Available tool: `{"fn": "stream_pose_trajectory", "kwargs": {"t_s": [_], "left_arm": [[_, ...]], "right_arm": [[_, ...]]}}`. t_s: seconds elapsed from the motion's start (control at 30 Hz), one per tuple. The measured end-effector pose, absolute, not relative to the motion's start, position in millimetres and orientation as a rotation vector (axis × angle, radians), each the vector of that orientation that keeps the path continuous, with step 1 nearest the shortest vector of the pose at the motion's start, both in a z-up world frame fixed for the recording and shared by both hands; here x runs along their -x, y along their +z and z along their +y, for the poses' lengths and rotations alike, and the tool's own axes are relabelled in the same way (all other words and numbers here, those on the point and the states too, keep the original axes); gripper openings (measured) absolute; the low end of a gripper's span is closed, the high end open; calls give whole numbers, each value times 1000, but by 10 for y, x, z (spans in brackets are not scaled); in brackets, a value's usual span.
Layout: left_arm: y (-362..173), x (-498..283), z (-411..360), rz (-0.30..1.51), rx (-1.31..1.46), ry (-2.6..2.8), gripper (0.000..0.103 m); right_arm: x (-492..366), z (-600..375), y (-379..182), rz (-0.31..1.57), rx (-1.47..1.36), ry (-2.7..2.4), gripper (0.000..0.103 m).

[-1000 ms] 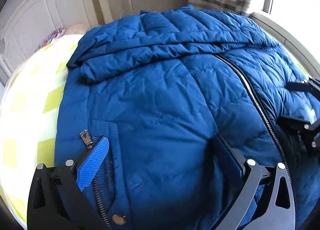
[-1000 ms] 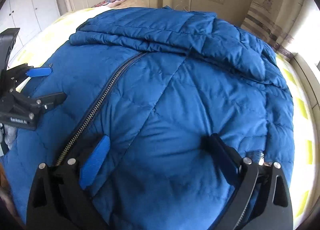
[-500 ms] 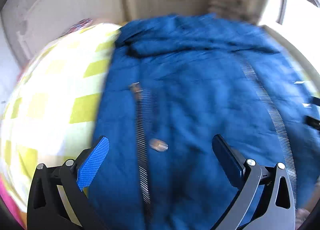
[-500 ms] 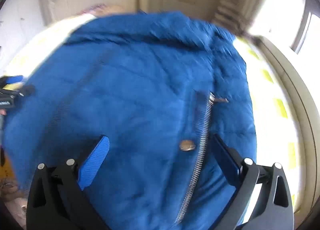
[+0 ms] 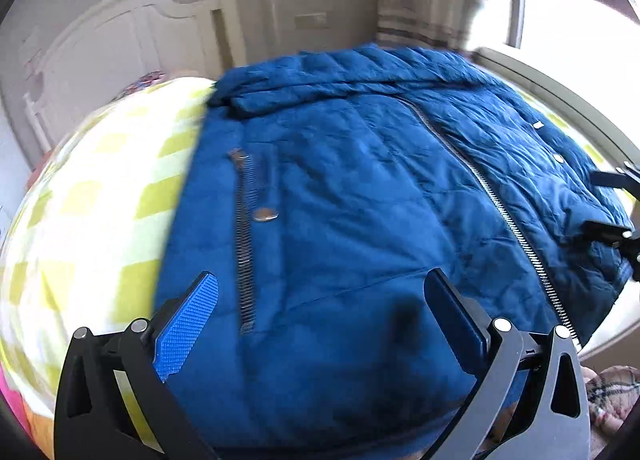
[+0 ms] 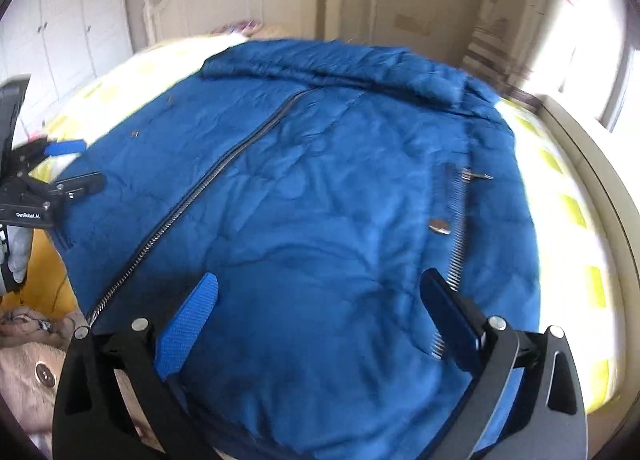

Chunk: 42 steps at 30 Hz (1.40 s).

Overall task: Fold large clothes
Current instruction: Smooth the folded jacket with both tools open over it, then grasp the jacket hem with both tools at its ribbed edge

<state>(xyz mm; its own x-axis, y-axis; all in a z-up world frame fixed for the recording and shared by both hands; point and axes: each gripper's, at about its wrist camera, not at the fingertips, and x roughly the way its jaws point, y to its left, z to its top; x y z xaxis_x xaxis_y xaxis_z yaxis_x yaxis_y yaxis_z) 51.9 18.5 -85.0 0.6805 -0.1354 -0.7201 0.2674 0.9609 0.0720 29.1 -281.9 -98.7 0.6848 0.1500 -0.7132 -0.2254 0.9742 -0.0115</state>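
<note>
A: The puffy blue quilted jacket lies zipped, front up, on the yellow-checked bedspread.

B: Left gripper and right gripper hover at its hem, spread wide, empty. Best pinch both hem corners evenly.
</note>
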Motion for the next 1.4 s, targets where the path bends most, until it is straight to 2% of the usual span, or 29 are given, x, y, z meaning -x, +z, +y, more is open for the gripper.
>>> {"fn": "stream_pose_trajectory", "kwargs": {"t_s": [0.07, 0.13, 0.27, 0.4, 0.47, 0.53, 0.63, 0.67, 0.7, 0.73, 0.8, 0.97, 1.03, 1.13, 1.27, 1.3, 1.33, 1.37, 1.4], "left_arm": [[-1061, -650, 312, 864, -160, -202, 99], [-1078, -597, 413, 846, -107, -233, 99], [-878, -445, 497, 786, -137, -208, 99], [-758, -386, 932, 771, -15, -165, 99], [-832, -407, 1106, 804, 42, -148, 99], [-939, -394, 1230, 835, 91, -162, 99], [-1037, -315, 1204, 832, 94, -202, 98], [-1047, -292, 1169, 829, 81, -214, 96], [-1040, -257, 1124, 823, 85, -243, 82], [-1032, -238, 1076, 817, 96, -269, 72], [-1012, -212, 993, 807, 73, -270, 69], [-1036, -255, 1087, 807, 112, -303, 72], [-1043, -243, 1062, 807, 84, -311, 84], [-1054, -263, 981, 807, 56, -295, 84], [-1063, -277, 933, 809, 36, -289, 84], [-1062, -281, 934, 811, 37, -288, 83], [-1057, -280, 944, 809, 41, -286, 70], [-1042, -266, 961, 803, 52, -280, 61], [-1004, -237, 998, 795, 89, -300, 39]], "right_arm": [[-335, -2999, -1179, 838, 51, 186, 100], [-272, -3067, -1225, 800, 34, 208, 100], [-104, -3154, -1062, 777, 49, 192, 100], [169, -3624, -1015, 726, -69, 108, 100], [295, -3859, -1101, 731, -161, 100, 94], [450, -3944, -1193, 736, -206, 110, 82], [613, -3884, -1284, 713, -177, 128, 78], [656, -3866, -1290, 709, -168, 129, 75], [684, -3854, -1304, 706, -165, 127, 72], [701, -3841, -1307, 702, -164, 131, 68], [705, -3797, -1311, 696, -167, 134, 66], [762, -3976, -1328, 683, -284, 179, 64], [782, -4034, -1345, 685, -303, 188, 64], [828, -4038, -1438, 724, -314, 195, 64], [882, -4087, -1544, 682, -423, 230, 65], [875, -4098, -1561, 678, -440, 230, 63], [871, -4093, -1571, 672, -450, 227, 52], [887, -4087, -1560, 666, -436, 218, 45], [919, -4080, -1533, 650, -424, 223, 30]]}}
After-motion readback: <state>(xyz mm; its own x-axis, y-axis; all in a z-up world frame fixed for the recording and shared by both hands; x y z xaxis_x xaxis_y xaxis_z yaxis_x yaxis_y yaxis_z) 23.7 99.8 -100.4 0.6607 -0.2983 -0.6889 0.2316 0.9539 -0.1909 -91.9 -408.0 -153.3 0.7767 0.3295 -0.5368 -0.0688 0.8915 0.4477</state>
